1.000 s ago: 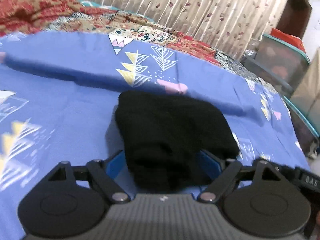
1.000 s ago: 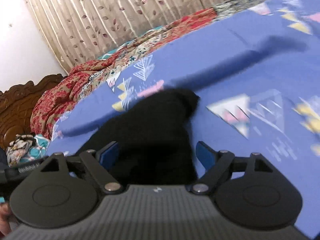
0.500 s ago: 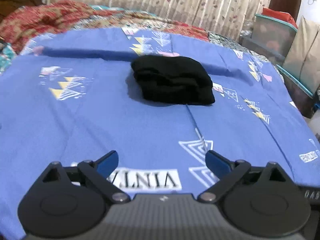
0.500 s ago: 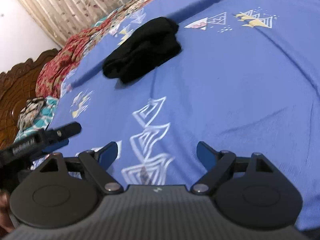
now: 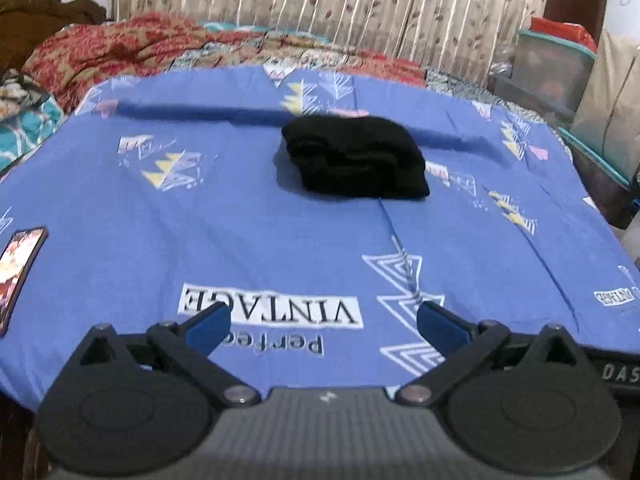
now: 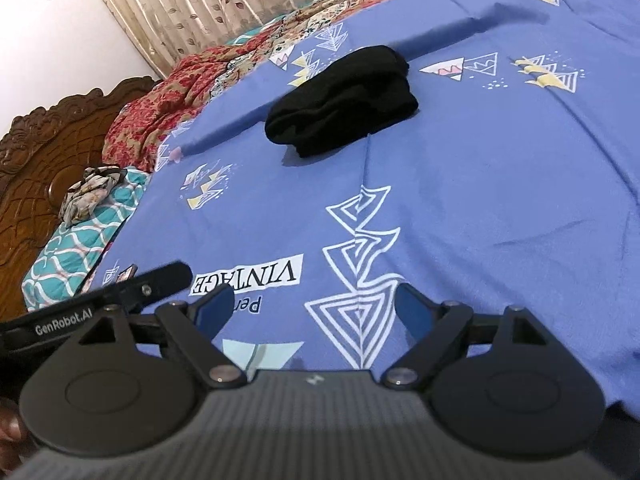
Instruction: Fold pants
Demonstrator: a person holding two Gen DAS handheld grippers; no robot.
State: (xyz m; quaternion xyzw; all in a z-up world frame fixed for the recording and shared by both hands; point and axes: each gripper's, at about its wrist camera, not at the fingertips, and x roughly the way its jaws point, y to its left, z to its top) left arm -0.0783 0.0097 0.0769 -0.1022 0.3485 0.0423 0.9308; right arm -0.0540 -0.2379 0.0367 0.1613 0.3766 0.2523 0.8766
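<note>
On the far middle of the bed, in the left wrist view, we see the folded black pants (image 5: 354,160) lying as a compact bundle on the blue patterned sheet (image 5: 240,240). Our left tongs (image 5: 322,322) are still spreading, nothing between their blue pads, well apart from the pants. A phone (image 5: 20,272) lies at the sheet's left edge, and a red patterned quilt (image 5: 120,48) lies at the far side.

In the right wrist view, the pants (image 6: 342,102) sit far ahead on the sheet (image 6: 500,200). Our right tongs (image 6: 314,310) are released and empty, hovering over the near edge, with the left tongs (image 6: 160,280) just to the left. A carved wooden headboard (image 6: 44,152) stands at far left.
</note>
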